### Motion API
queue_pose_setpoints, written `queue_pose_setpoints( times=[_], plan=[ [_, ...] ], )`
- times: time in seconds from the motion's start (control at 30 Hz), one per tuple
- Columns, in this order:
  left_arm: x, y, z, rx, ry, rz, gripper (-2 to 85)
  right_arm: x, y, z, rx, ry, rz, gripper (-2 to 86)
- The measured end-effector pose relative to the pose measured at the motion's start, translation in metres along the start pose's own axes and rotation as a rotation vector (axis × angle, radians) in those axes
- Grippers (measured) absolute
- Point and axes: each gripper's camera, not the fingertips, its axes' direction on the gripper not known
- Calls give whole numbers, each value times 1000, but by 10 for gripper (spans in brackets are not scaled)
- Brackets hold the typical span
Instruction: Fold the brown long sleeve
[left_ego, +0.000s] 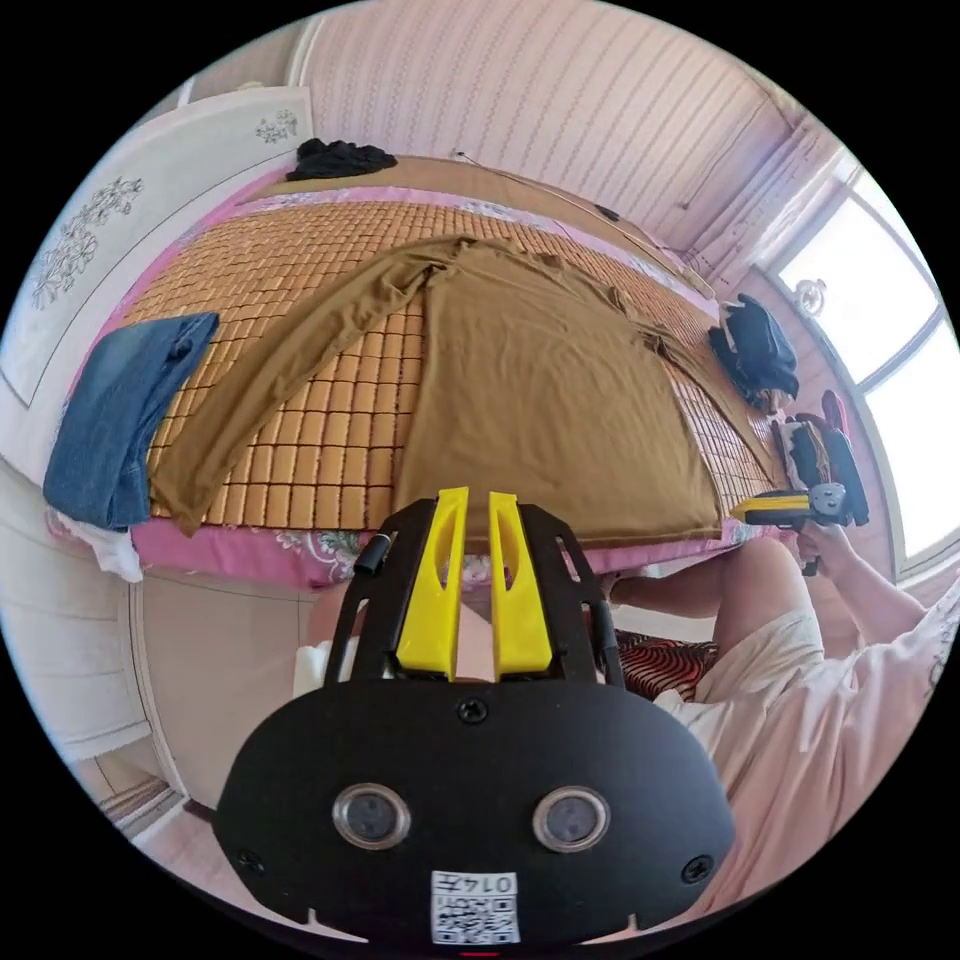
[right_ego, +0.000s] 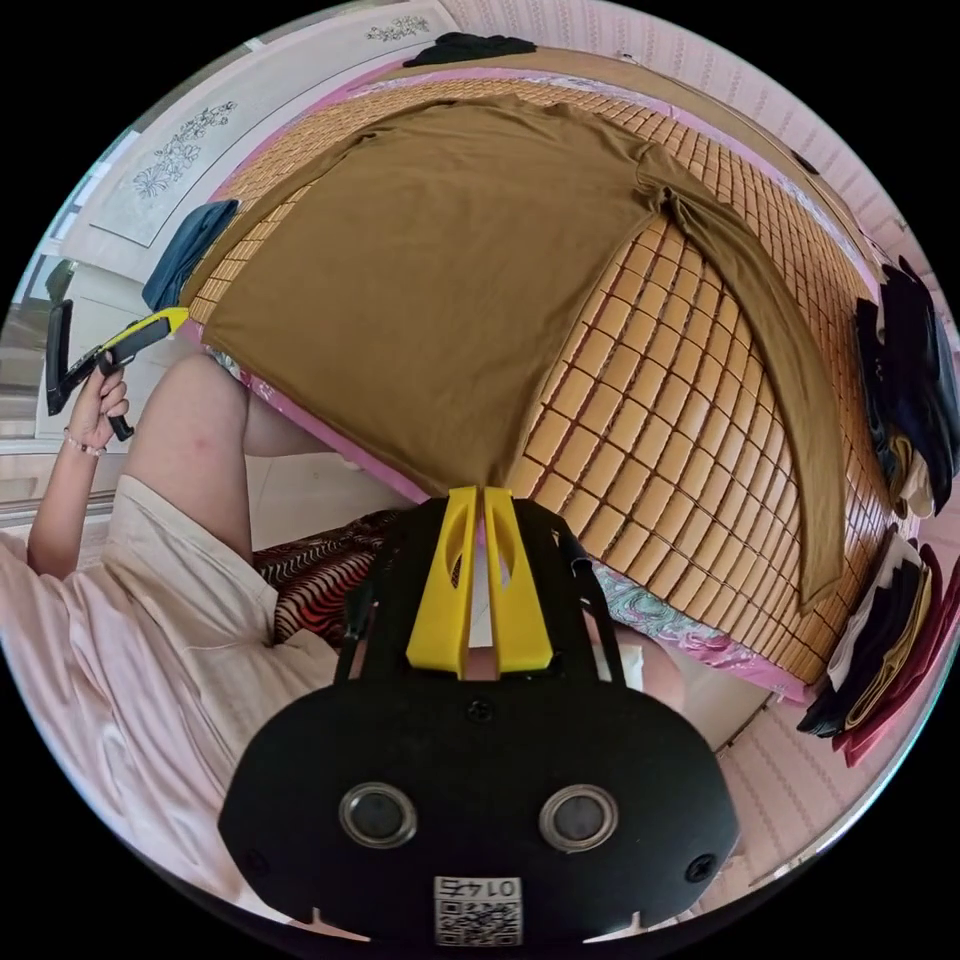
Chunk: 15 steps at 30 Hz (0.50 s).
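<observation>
The bed (left_ego: 300, 300) takes up most of what I see, its woven bamboo mat (right_ego: 650, 420) laid over a pink floral sheet (left_ego: 250, 550) that peeks out along the near edge. Spread flat on the mat lies the brown long sleeve (left_ego: 540, 400), body smoothed out, both sleeves angled outward toward the near edge; its hem reaches that edge, and in the left gripper view my own jaws hide a short stretch of it.

Folded denim (left_ego: 120, 420) rests near the cuff of one sleeve, part of it hanging off the corner. Dark clothes (right_ego: 910, 380) sit heaped near the other sleeve (too bunched to sort out piece by piece), and another stack (right_ego: 880, 640) is cut off by the edge of the right gripper view. A small black heap (left_ego: 340, 158) lies at the far end.

My left gripper (left_ego: 472, 500) hangs just off the hem, jaws close together with a thin gap, holding nothing. My right gripper (right_ego: 478, 495) is the same, slightly parted and empty, tips near the hem's corner.
</observation>
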Motion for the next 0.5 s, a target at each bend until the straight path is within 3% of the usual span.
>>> queue_pose_setpoints(
  times=[0.2, 0.5],
  plan=[
    [-85, 46, -25, 143, -116, -269, 44, -34, -19, -10, 17, 66, -95, 125],
    [-164, 81, -24, 305, -157, -578, 57, -191, -187, -5, 139, 9, -581, 106]
  ],
)
